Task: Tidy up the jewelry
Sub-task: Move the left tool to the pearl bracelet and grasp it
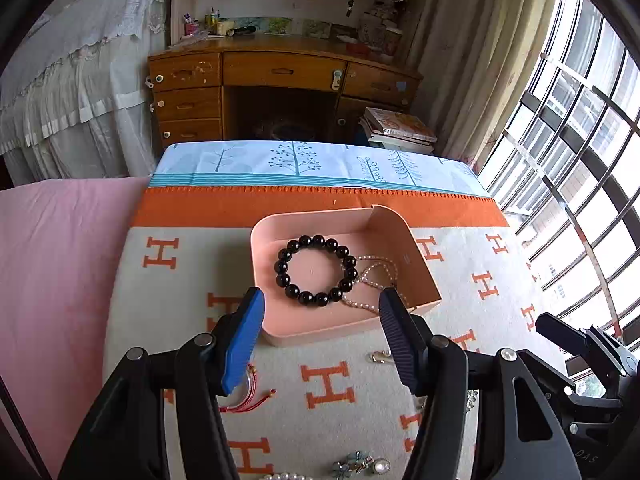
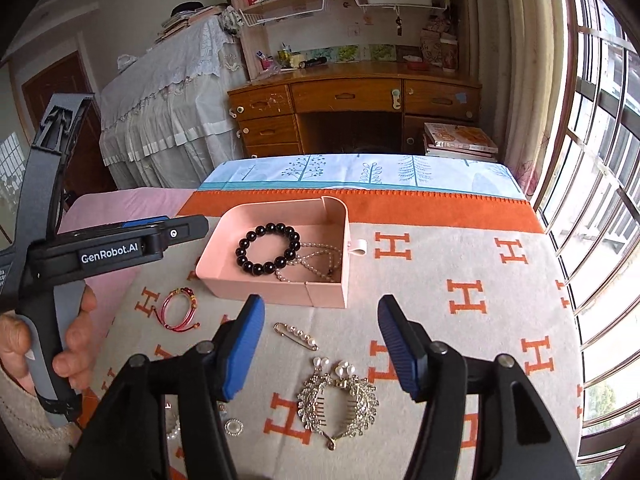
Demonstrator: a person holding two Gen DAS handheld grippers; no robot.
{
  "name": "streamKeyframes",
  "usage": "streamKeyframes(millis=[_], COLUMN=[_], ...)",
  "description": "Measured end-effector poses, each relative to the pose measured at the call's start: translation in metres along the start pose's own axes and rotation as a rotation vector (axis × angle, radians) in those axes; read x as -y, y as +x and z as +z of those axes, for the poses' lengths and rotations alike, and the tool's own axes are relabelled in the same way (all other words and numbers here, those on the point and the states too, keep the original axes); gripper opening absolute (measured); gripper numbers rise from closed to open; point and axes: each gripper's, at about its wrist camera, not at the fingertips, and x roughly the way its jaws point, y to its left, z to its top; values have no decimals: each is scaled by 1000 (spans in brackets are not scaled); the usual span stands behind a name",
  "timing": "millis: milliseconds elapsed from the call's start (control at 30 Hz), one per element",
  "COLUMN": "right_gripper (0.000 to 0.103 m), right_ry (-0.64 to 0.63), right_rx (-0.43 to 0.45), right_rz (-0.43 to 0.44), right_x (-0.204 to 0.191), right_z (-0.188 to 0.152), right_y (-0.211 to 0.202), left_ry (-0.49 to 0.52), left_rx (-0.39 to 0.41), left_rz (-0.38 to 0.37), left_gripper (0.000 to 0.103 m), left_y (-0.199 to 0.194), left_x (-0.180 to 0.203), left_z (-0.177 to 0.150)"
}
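Observation:
A pink tray sits on the H-patterned blanket. In it lie a black bead bracelet and a pearl necklace. My left gripper is open and empty, just above the tray's near edge. My right gripper is open and empty, above the blanket in front of the tray. Below it lie a pearl safety pin, a rhinestone hair comb and pearl earrings. A red cord bracelet lies left of the tray.
The blanket covers a table next to a pink bed. A small round brooch and a flower brooch lie near the front edge. A wooden desk stands behind. Windows are at the right.

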Motion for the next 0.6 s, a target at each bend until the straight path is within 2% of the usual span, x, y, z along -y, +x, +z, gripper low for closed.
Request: streamKeyframes(millis=[100,167,300,367,467,600], right_gripper=[59,59,59,59,59,60], right_ry=[-2,13,64,100,141,116], right_rx=[7,24,80,76,69,48], right_rz=[22,36,45,67,70,45], right_x=[-4,-4,-1,3,8,9], right_z=[-8,-12,-21,-25,-28,-37], right_y=[-13,-22,-38,-43,-46,-50], left_ry=[-28,-54,-71,-81,-89,-92], left_rx=[-13,-3,41,44,49,38], left_rz=[5,17,69,73,89,115], left_gripper=[61,74,78,84,85,85], left_y=[-18,-31,-57,-67,-78,-82], left_x=[-12,-22,-34,-39,-45,-53], left_z=[-12,-20,-40,-51,-68,-90])
